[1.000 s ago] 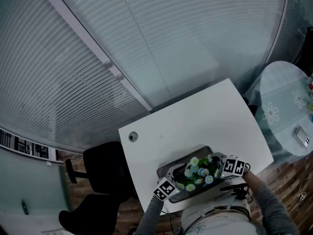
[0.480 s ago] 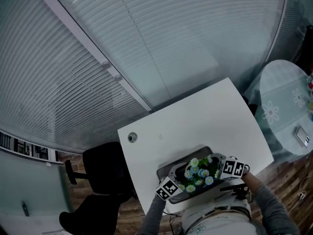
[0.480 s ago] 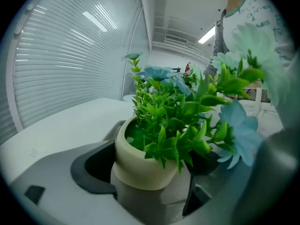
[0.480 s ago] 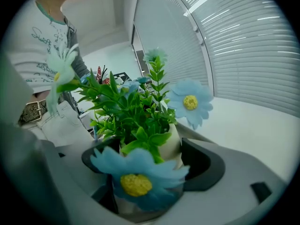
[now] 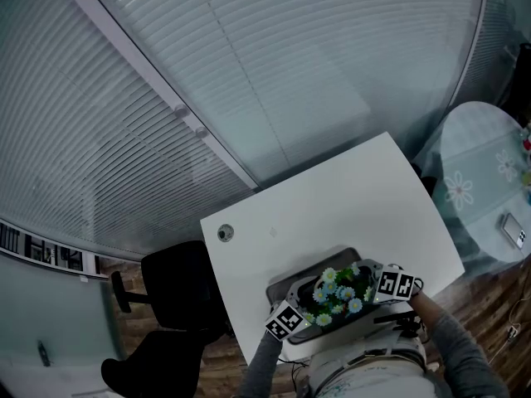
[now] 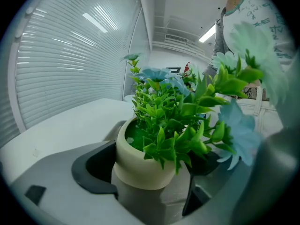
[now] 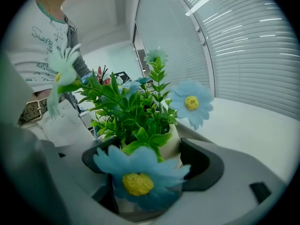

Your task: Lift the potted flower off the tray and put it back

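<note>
Cream pot [image 6: 140,165], blue flowers [image 7: 140,177], grey tray [image 5: 280,288], white table [image 5: 332,197]

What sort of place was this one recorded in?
Most likely an office or meeting room: a white table stands by a long wall of horizontal blinds, and a black office chair sits at the table's end.

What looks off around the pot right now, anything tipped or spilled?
Nothing stands out. The pot stands upright on the tray, its flowers look intact, and no soil shows on the tray or the table.
</note>
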### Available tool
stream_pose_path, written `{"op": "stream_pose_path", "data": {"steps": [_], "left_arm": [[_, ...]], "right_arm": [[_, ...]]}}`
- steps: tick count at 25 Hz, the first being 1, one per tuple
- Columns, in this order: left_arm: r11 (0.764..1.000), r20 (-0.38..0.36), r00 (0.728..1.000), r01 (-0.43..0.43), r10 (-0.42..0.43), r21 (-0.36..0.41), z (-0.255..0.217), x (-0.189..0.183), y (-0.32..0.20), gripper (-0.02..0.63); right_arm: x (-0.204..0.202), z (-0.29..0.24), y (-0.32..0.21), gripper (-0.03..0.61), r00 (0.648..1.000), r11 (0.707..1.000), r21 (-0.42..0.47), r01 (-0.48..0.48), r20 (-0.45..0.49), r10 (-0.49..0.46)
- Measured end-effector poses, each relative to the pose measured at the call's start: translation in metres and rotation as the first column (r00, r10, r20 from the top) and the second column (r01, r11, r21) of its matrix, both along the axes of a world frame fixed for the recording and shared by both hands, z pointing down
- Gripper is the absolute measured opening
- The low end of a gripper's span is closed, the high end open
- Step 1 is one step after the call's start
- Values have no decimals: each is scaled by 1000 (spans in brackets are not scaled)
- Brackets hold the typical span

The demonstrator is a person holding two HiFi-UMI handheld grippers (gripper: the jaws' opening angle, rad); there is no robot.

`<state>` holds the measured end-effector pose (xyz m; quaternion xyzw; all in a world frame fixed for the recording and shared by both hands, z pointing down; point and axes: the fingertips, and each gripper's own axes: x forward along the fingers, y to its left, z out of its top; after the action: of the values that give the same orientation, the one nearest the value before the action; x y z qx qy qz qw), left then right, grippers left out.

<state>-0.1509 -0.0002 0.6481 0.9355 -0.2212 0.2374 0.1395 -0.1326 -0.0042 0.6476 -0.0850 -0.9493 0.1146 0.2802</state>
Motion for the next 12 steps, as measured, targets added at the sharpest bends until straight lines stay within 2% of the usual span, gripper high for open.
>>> {"op": "stream_pose_path", "data": {"steps": [12], "left_arm": [[1000,0,1000,30,-30,8,-9,-1,6,440]], "right_arm": [[1,-2,4,380,1000,1000,-7,27,-12,-27]]}}
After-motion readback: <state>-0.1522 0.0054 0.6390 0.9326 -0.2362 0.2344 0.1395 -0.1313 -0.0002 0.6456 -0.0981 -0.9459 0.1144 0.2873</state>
